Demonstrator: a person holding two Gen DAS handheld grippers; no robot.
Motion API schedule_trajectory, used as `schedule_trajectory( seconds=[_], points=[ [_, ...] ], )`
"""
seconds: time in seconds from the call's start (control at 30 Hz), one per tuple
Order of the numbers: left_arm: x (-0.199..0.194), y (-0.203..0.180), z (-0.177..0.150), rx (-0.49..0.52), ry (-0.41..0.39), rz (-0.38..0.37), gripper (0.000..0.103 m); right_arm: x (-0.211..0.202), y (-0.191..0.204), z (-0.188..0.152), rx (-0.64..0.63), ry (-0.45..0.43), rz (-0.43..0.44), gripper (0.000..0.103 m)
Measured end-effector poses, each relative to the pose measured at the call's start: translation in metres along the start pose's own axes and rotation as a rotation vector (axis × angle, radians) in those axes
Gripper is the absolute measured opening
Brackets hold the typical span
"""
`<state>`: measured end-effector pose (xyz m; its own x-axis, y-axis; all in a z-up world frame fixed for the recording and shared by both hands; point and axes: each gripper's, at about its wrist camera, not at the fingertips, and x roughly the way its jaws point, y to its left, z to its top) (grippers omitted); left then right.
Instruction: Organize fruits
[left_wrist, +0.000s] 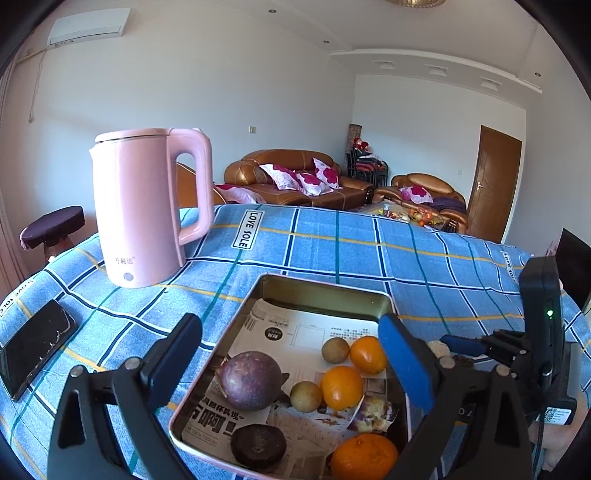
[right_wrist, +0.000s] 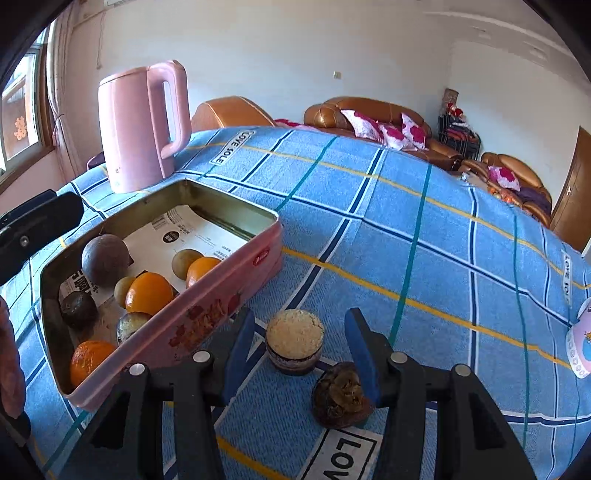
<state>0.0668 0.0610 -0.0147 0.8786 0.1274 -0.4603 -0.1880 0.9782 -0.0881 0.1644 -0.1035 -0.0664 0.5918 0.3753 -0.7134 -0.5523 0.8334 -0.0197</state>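
A pink metal tin lined with printed paper sits on the blue plaid cloth; it also shows in the left wrist view. In it lie a purple passion fruit, a dark wrinkled one, oranges and small brown round fruits. My left gripper is open above the tin, empty. My right gripper is open, its fingers either side of a small jar with a crumbly pale top. A brown wrinkled fruit lies by its right finger.
A pink electric kettle stands behind the tin at the left. A black phone lies at the table's left edge. A pink-and-white object sits at the right edge. Sofas and a door stand beyond the table.
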Motion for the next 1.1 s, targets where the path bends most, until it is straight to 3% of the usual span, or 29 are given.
schedule_trajectory(
  seconds=[0.03,0.07,0.1,0.33,0.5,0.6,0.8,0.9,1.03,1.1],
  points=[
    [0.001,-0.002,0.0,0.003,0.002,-0.003,0.098,0.005,-0.002,0.0,0.01,0.022,0.008,0.052],
    [0.001,-0.004,0.001,0.008,0.004,-0.006,0.098,0.005,-0.003,0.001,0.021,0.023,0.013,0.041],
    [0.001,-0.007,0.001,0.013,0.004,-0.009,0.098,0.003,-0.005,0.001,0.029,0.009,0.025,0.036],
    [0.005,-0.046,0.007,0.083,0.003,-0.045,0.098,-0.032,-0.014,-0.01,0.074,-0.113,0.016,0.036],
    [0.013,-0.08,0.003,0.133,0.031,-0.085,0.098,-0.056,-0.044,-0.023,0.156,-0.188,-0.055,0.036],
    [0.019,-0.1,-0.001,0.163,0.05,-0.109,0.096,-0.062,-0.067,-0.031,0.204,-0.186,-0.115,0.036],
    [0.034,-0.136,-0.013,0.225,0.123,-0.186,0.082,-0.069,-0.097,-0.042,0.284,-0.174,-0.174,0.036],
    [0.045,-0.15,-0.02,0.243,0.18,-0.226,0.074,-0.069,-0.106,-0.046,0.31,-0.155,-0.176,0.036],
    [0.063,-0.16,-0.029,0.248,0.277,-0.264,0.057,-0.069,-0.113,-0.049,0.347,-0.155,-0.161,0.036],
    [0.066,-0.163,-0.03,0.245,0.297,-0.285,0.054,-0.069,-0.113,-0.049,0.348,-0.152,-0.167,0.036]
  ],
)
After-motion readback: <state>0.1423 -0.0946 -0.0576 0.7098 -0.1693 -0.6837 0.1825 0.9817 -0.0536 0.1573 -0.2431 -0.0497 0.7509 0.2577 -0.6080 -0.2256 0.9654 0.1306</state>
